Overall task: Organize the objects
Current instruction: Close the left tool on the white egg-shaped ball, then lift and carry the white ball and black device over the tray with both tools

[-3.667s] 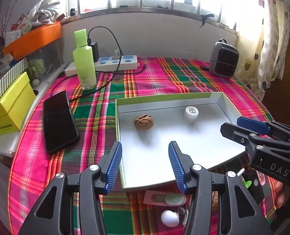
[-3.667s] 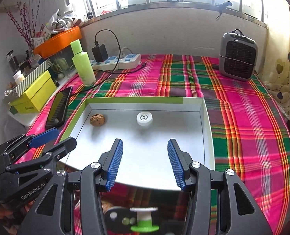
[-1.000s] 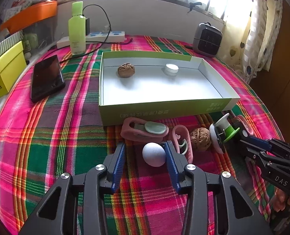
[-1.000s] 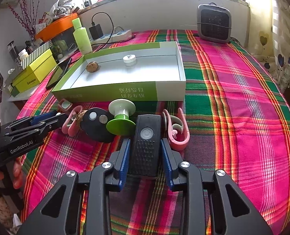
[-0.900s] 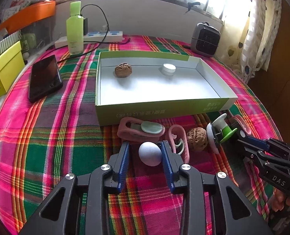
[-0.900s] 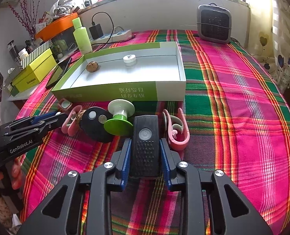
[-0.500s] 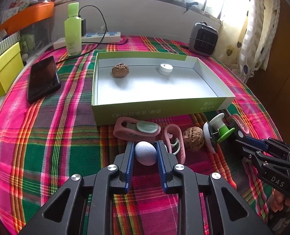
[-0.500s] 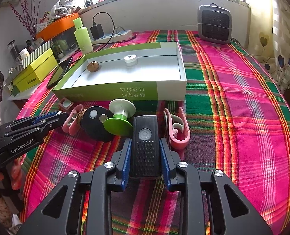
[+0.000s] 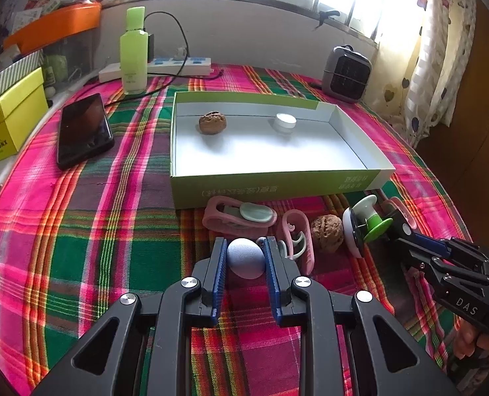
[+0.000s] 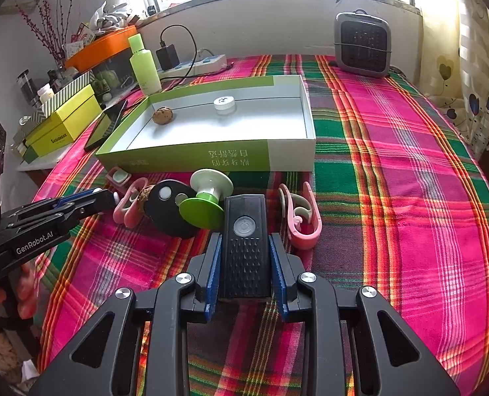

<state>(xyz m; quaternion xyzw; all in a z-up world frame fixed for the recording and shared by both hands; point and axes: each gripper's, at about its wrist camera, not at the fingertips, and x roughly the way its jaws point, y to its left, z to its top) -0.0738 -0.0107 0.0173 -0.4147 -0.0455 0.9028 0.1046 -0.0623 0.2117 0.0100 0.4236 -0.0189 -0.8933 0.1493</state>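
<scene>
Left wrist cam: left gripper (image 9: 244,257) is clamped on the white egg-shaped ball (image 9: 246,257), blue ribbed pads pressed on both sides, ball sitting on the plaid cloth (image 9: 112,231) just in front of the green/white box (image 9: 277,188). Ball looks smooth, matte, slightly bluish in the shade. Approx 1 sec ago the jaws stood wider w/ the ball loose between them; they've just closed down onto it.

Right wrist cam: right gripper (image 10: 244,260) is clamped on the black remote (image 10: 246,244), a flat rectangular plastic thing w/ a round grey button near the top and a bumpy textured lower half. Lies on the cloth btw the green-and-white spool (image 10: 205,198) and a pink clip (image 10: 300,221). Jaws pinched in a bit vs 1 sec ago, pads now flush on its edges.

Other stuff in front of the box: black oval key fob (image 10: 168,204) w/ two pale buttons, a wrinkly brown walnut (image 9: 327,231), another pink clip w/ pale green pad (image 9: 241,214), all near each other. Inside the shallow cardboard box: second walnut (image 9: 212,122) and a small white round cap (image 9: 284,121), well apart, both by the far wall.

Box and loose bits look the same as before, nothing shifted.
</scene>
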